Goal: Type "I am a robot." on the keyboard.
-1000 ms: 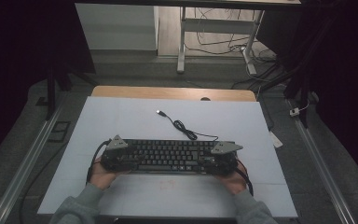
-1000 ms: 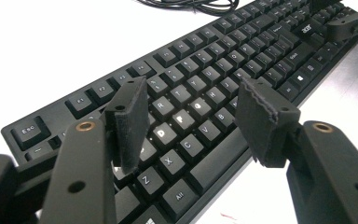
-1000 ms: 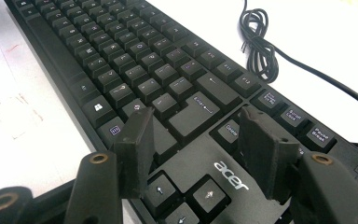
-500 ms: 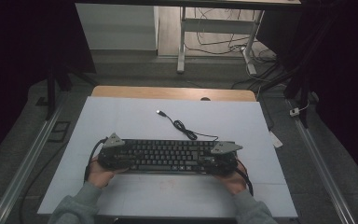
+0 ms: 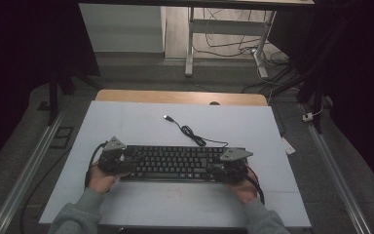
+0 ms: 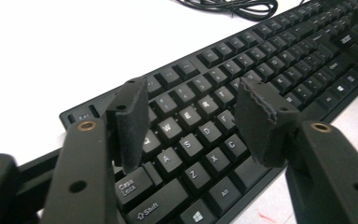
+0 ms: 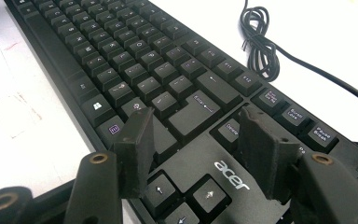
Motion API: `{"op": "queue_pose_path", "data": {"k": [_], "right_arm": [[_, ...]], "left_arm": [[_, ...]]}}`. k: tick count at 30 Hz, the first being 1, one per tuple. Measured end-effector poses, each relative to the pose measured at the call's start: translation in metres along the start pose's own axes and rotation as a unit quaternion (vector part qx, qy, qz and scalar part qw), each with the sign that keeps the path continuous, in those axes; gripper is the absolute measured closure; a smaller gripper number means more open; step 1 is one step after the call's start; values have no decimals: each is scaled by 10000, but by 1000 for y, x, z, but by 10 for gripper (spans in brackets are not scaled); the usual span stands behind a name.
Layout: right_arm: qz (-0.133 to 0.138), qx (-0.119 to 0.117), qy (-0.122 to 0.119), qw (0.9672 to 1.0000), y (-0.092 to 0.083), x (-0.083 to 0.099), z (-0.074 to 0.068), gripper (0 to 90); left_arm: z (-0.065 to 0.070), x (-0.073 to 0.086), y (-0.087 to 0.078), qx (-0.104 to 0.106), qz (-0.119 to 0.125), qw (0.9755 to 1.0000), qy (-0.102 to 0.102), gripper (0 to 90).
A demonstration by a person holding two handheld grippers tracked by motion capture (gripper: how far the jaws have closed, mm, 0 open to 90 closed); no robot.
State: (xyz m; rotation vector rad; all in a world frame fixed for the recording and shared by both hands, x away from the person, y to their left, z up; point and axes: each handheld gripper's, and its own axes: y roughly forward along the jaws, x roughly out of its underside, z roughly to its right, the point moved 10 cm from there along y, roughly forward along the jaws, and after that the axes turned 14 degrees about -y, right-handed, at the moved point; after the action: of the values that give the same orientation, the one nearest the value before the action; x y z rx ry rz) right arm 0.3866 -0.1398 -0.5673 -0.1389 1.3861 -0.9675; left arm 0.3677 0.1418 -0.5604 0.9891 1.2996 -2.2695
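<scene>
The keyboard [image 5: 177, 162] lies crosswise on the desk [image 5: 136, 122] before me, its ends under my left tool [image 6: 191, 116] and right tool [image 7: 196, 140], both open, gripping nothing.

Pale white-topped table [image 5: 126, 122], wooden strip along far edge at 12 o'clock. Black keyboard [image 5: 175, 163] lying flat toward 6 o'clock, long side across. Black cable [image 5: 195, 136] coiled just beyond it, trailing toward 11 o'clock to a USB plug [image 5: 167, 117]. Faint reddish marks [image 5: 175, 192] on surface nearer 6 o'clock.
</scene>
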Motion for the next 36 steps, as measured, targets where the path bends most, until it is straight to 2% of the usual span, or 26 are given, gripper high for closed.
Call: {"op": "queue_pose_path", "data": {"k": [11, 16, 19, 25, 36], "right_arm": [[1, 2, -16, 10000, 0, 0, 0, 458], [-50, 19, -41, 10000, 1, 1, -1, 457], [-51, 1, -31, 10000, 1, 1, -1, 457], [-56, -17, -41, 10000, 2, 1, -2, 456], [-86, -11, -62, 9999, 2, 2, -1, 455]], "left_arm": [[-7, 10, 6, -107, -285, 9994, 150, 698], [-10, 15, 8, -156, -438, 9987, 214, 833], [-11, 19, 10, -180, -537, 9981, 251, 884], [-12, 23, 14, -274, -659, 9969, 341, 889], [-16, 25, 16, -365, -696, 9963, 345, 889]]}}
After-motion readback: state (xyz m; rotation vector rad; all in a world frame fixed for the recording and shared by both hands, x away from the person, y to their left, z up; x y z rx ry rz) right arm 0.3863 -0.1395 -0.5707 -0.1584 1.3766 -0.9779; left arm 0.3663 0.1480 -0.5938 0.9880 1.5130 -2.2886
